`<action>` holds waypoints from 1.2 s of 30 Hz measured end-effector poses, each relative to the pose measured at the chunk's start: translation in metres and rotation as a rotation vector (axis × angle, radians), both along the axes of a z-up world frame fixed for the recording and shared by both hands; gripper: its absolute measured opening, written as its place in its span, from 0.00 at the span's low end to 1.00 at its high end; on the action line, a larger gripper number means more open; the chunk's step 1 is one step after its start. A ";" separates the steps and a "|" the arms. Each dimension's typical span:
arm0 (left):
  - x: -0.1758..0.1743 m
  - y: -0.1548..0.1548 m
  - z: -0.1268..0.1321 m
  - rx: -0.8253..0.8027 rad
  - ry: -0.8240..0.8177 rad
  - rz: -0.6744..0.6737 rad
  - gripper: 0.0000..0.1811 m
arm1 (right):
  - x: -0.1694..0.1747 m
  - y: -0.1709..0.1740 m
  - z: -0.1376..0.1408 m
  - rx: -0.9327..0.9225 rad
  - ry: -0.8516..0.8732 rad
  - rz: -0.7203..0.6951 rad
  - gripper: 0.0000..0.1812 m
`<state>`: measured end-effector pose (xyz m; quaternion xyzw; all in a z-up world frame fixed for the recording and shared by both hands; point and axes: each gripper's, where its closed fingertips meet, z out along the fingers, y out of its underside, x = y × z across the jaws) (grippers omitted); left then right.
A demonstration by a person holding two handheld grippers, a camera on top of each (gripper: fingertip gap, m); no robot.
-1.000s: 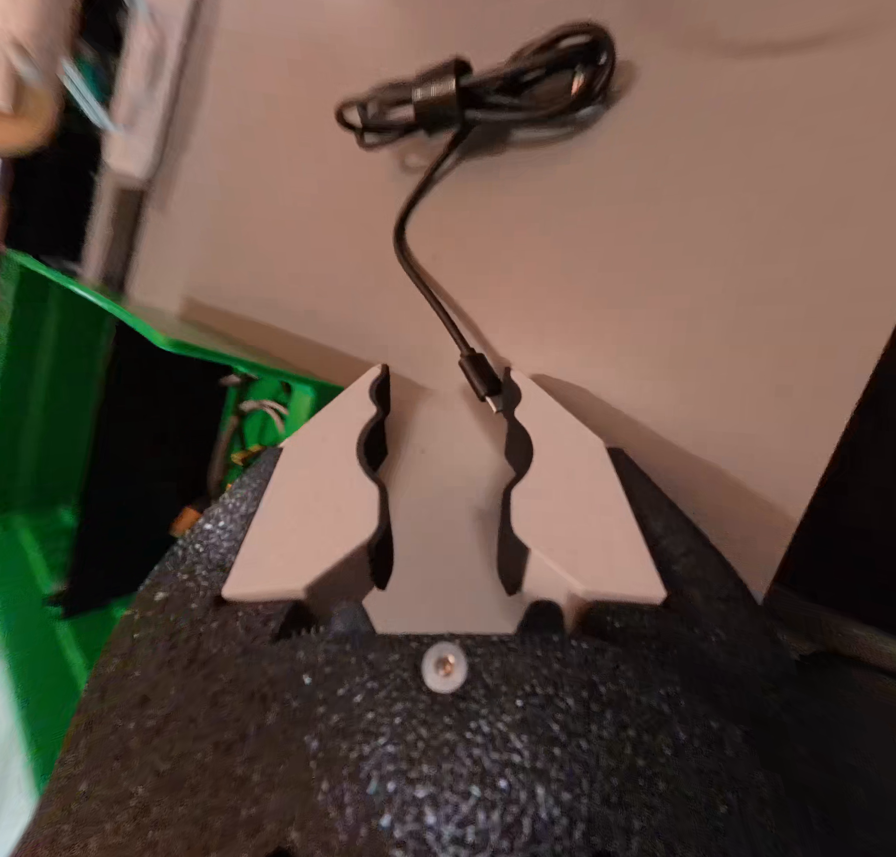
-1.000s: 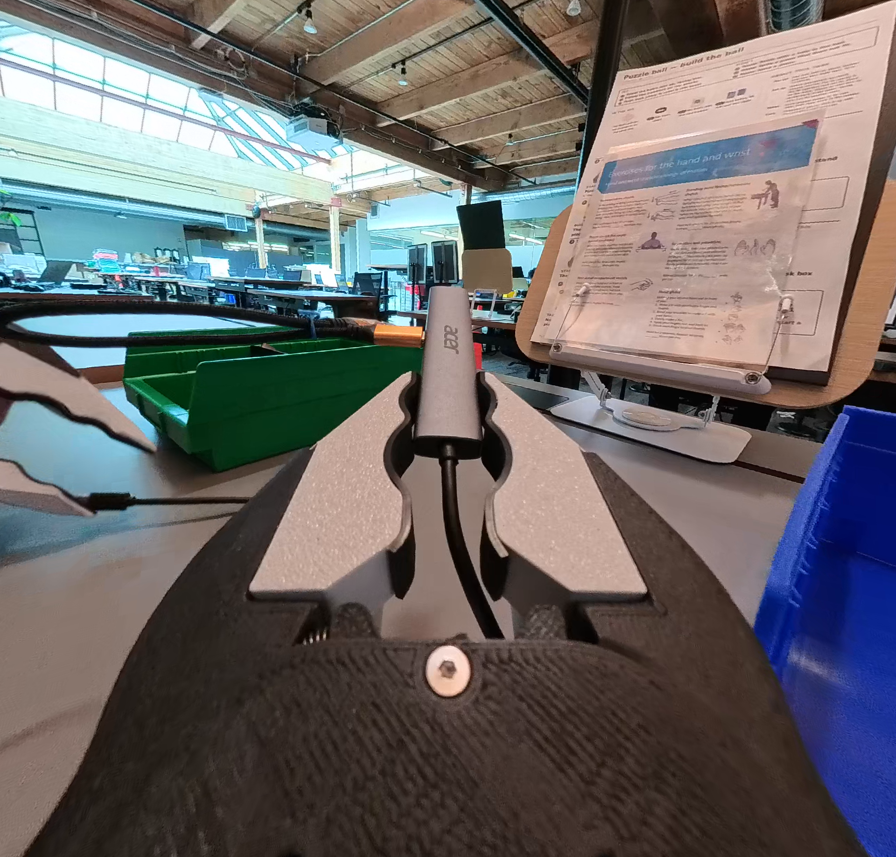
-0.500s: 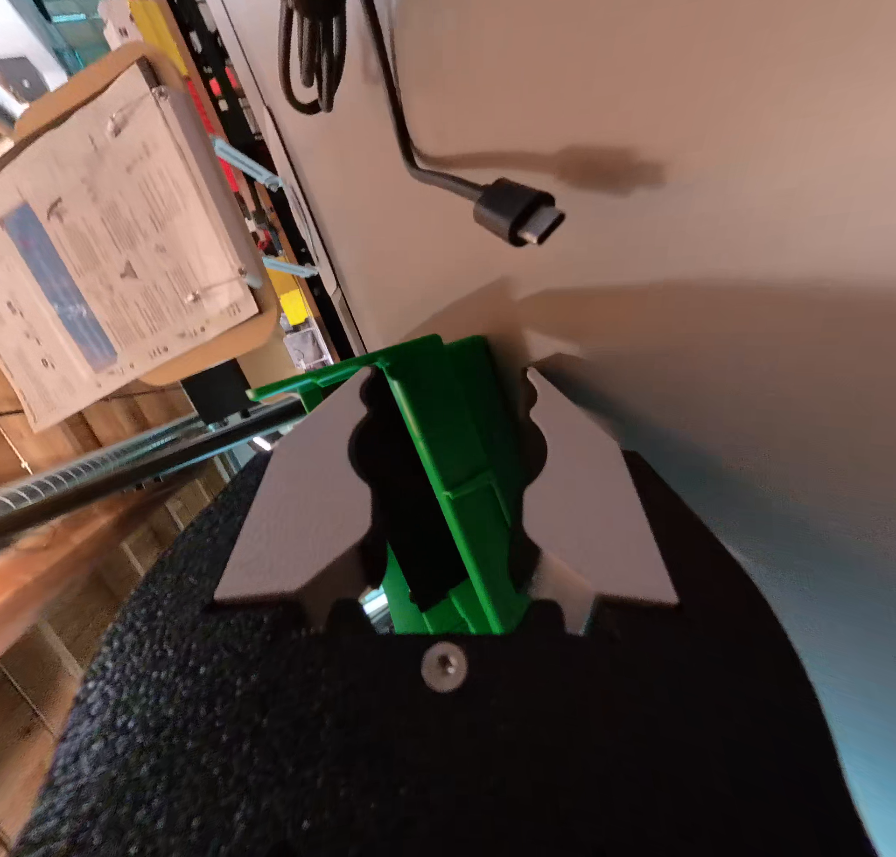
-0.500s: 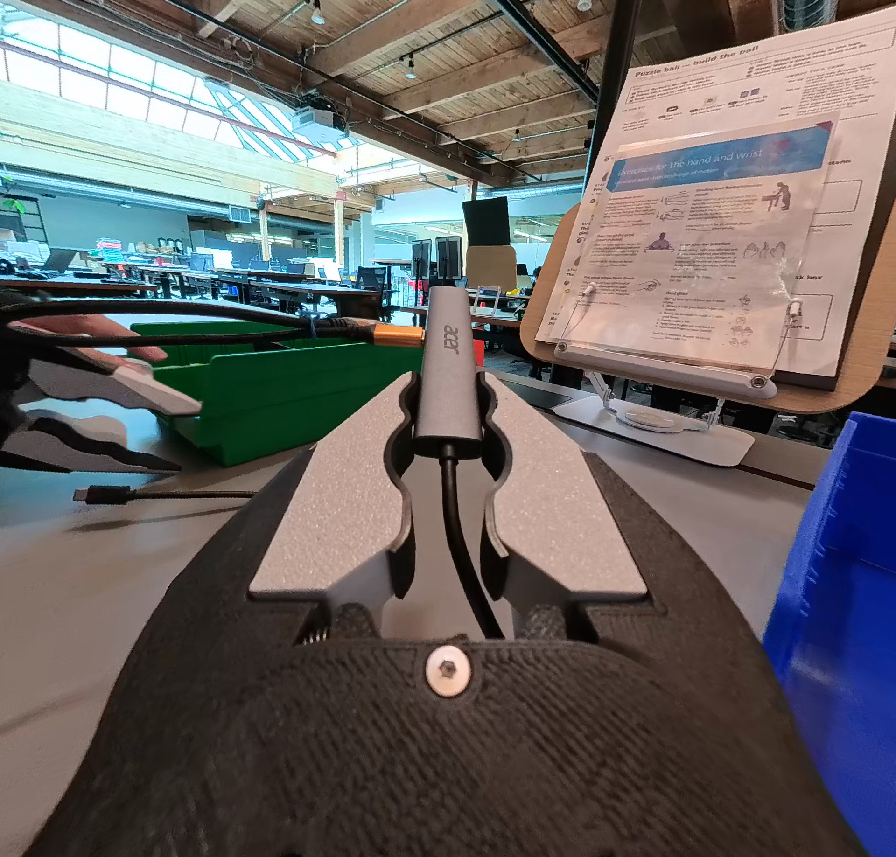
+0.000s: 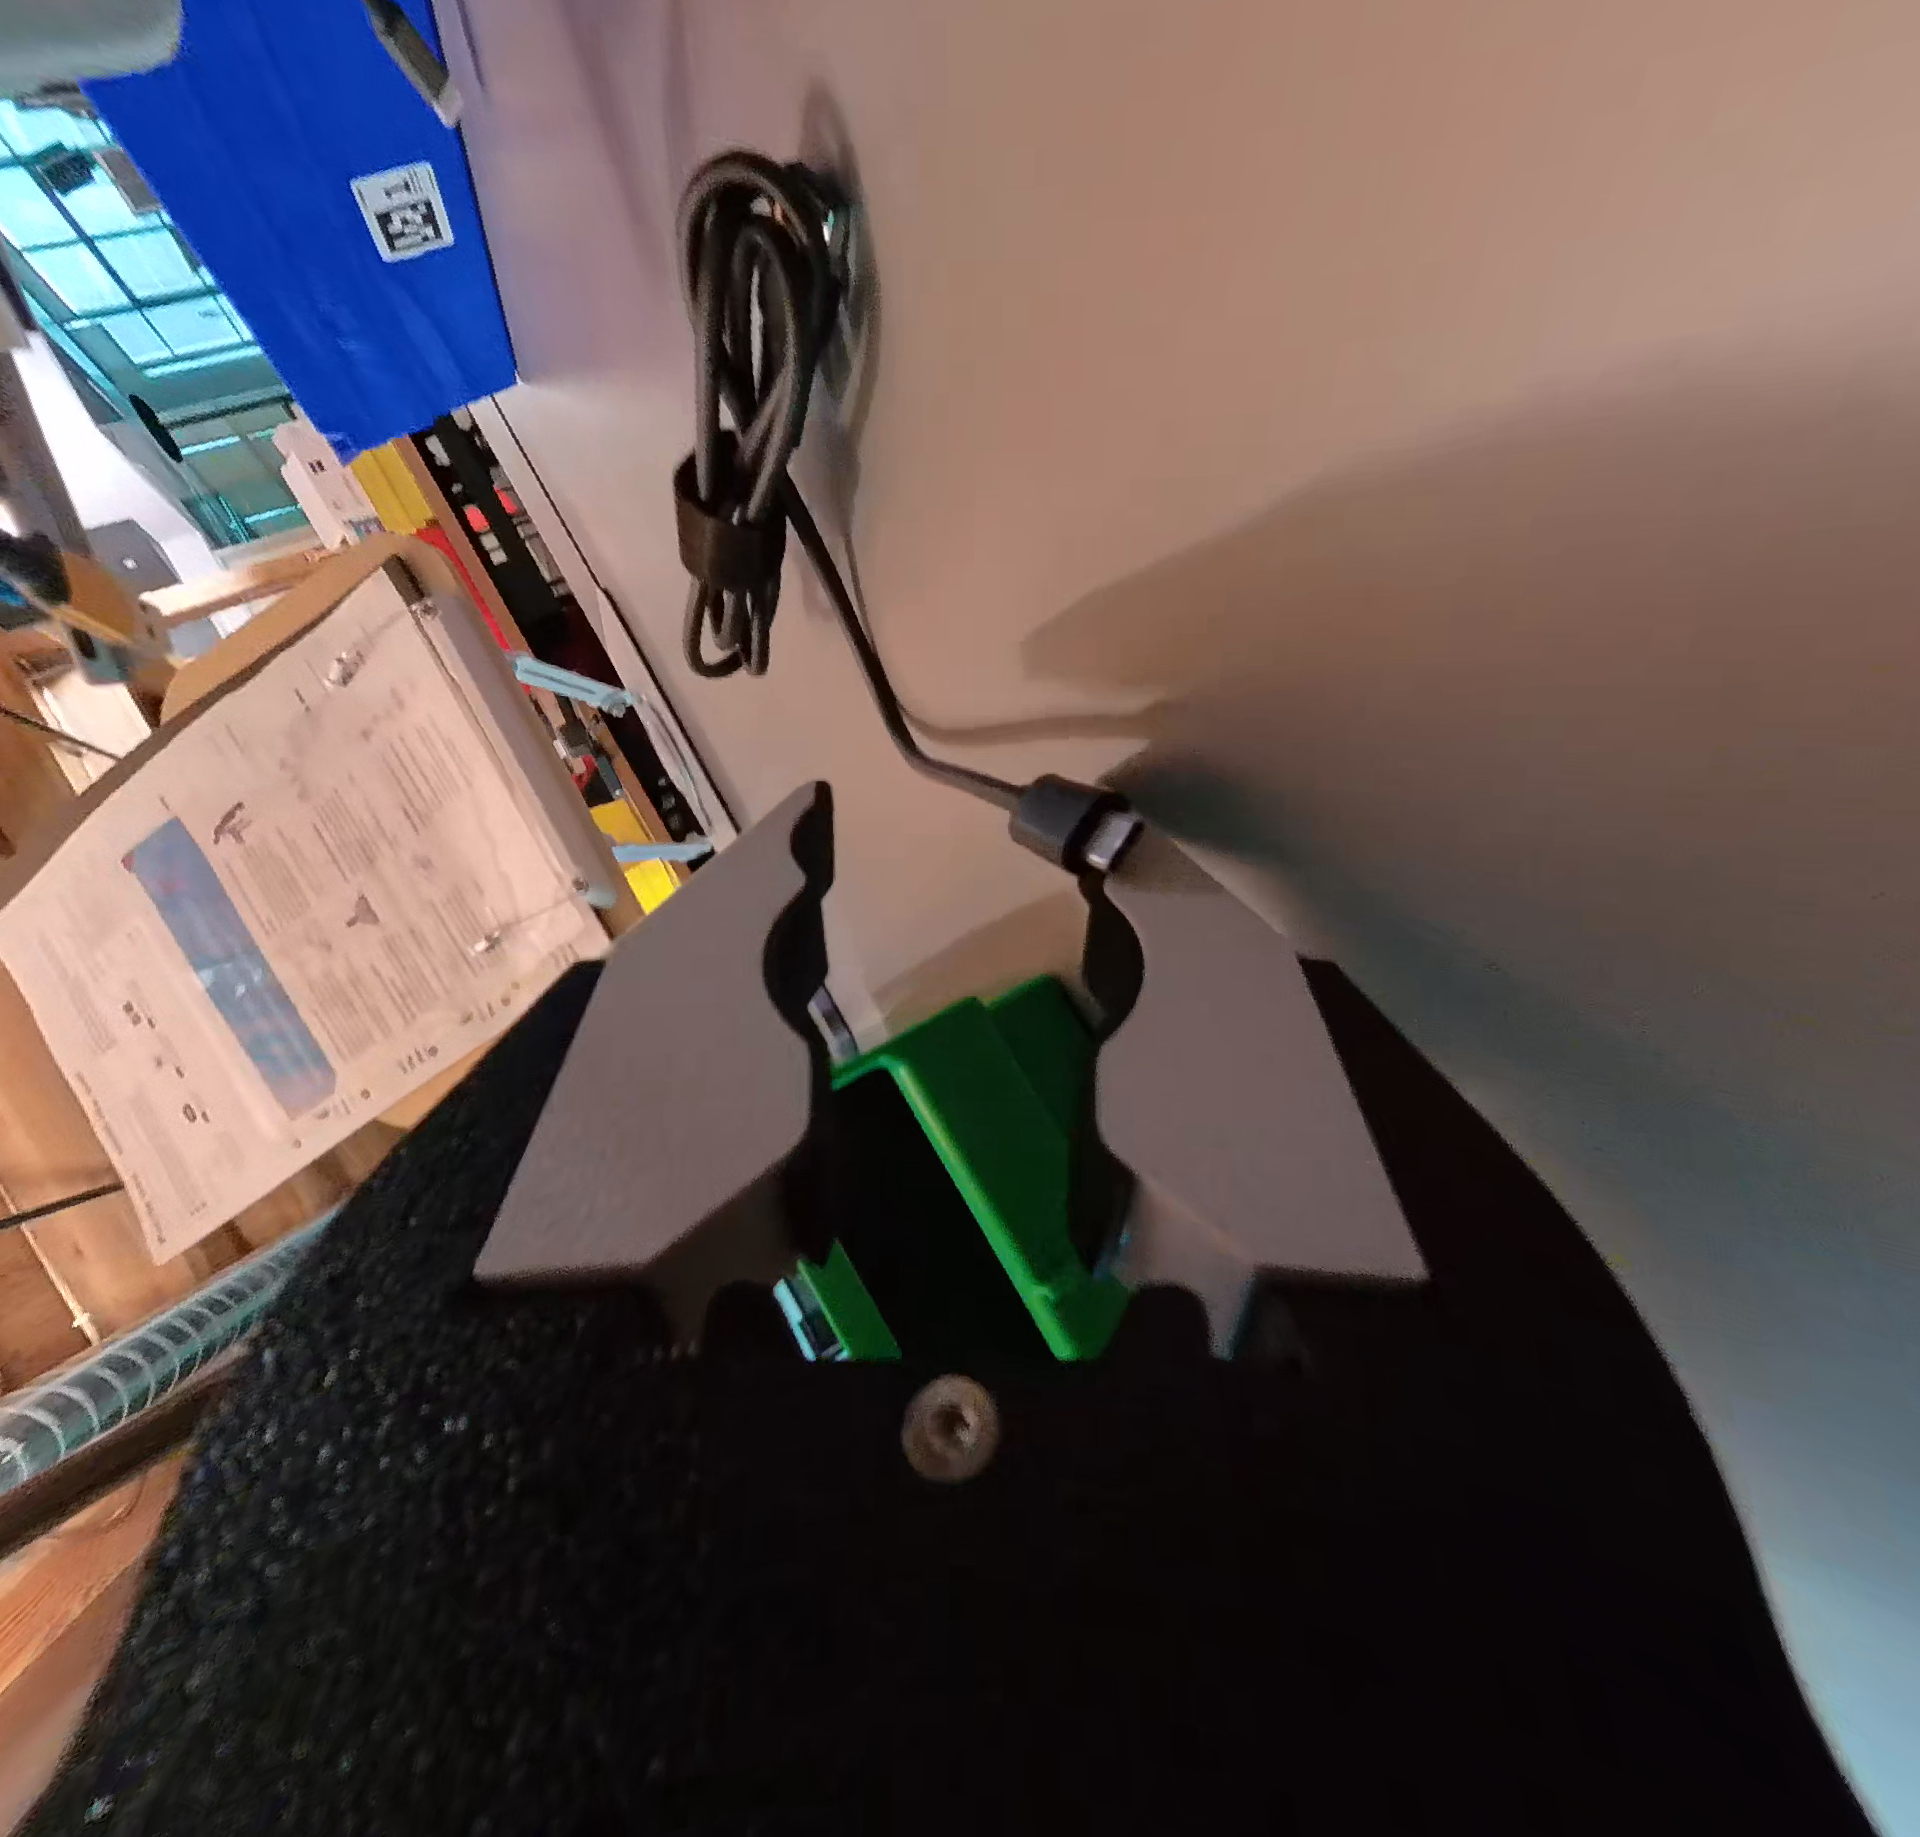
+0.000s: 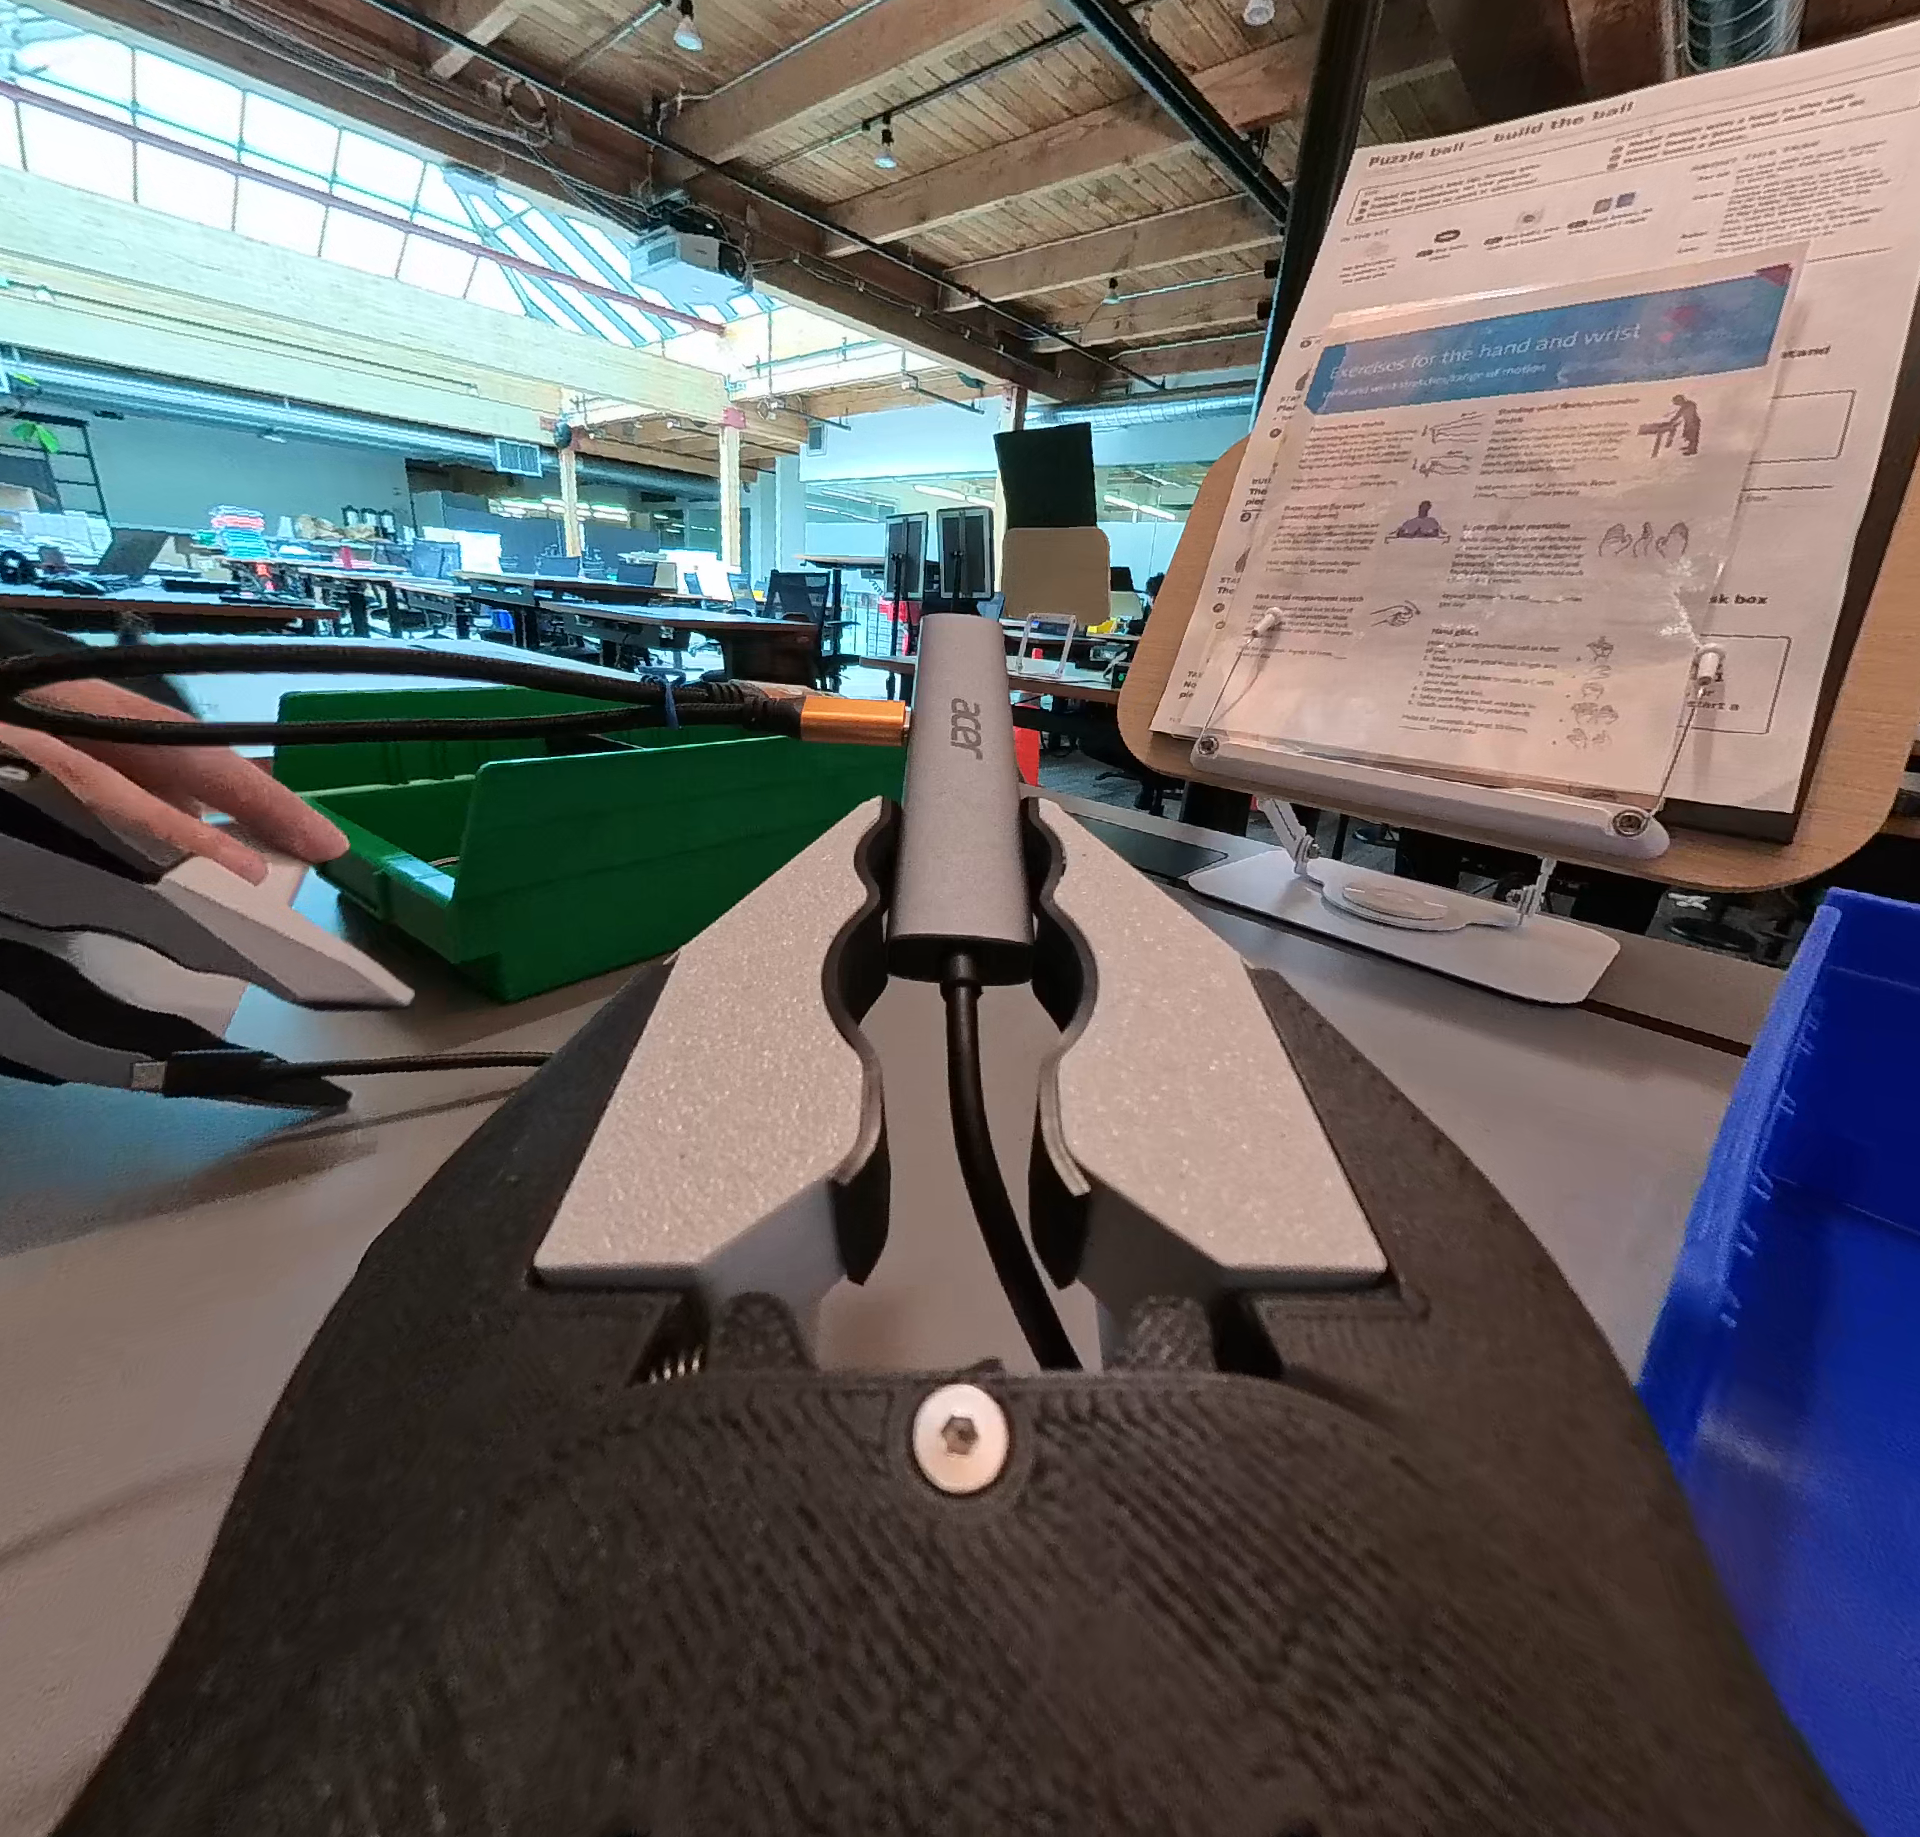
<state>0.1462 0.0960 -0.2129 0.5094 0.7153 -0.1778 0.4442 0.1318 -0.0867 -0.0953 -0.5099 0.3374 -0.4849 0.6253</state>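
Note:
My right gripper [image 6: 961,842] is shut on a grey USB hub [image 6: 961,748] and holds it upright above the table. A braided cable with an orange plug [image 6: 852,722] is plugged into the hub's left side. My left gripper [image 5: 966,811] is open and rolled onto its side, low over the table. A black cable's USB-C plug [image 5: 1081,831] lies right at its right fingertip [image 5: 1127,852]; I cannot tell if they touch. The rest of that cable is a strapped bundle [image 5: 748,416] farther off. In the right wrist view the left gripper [image 6: 260,1034] is at the left, with the plug [image 6: 197,1075] against its lower finger.
A green bin [image 6: 582,852] stands behind the left gripper and shows between its fingers [image 5: 977,1143]. A blue bin [image 6: 1808,1268] is at the right. A document stand with printed sheets [image 6: 1507,540] is at the back right. A person's hand [image 6: 187,790] grips the left gripper.
My left gripper has rolled onto its side and come in on the cable's plug, which now sits at its right fingertip. My right gripper holds the hub as before.

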 end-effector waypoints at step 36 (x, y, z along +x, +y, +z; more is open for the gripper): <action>0.017 -0.116 0.083 -0.236 1.440 0.774 0.03 | 0.000 -0.011 0.003 0.067 -0.014 -0.024 0.12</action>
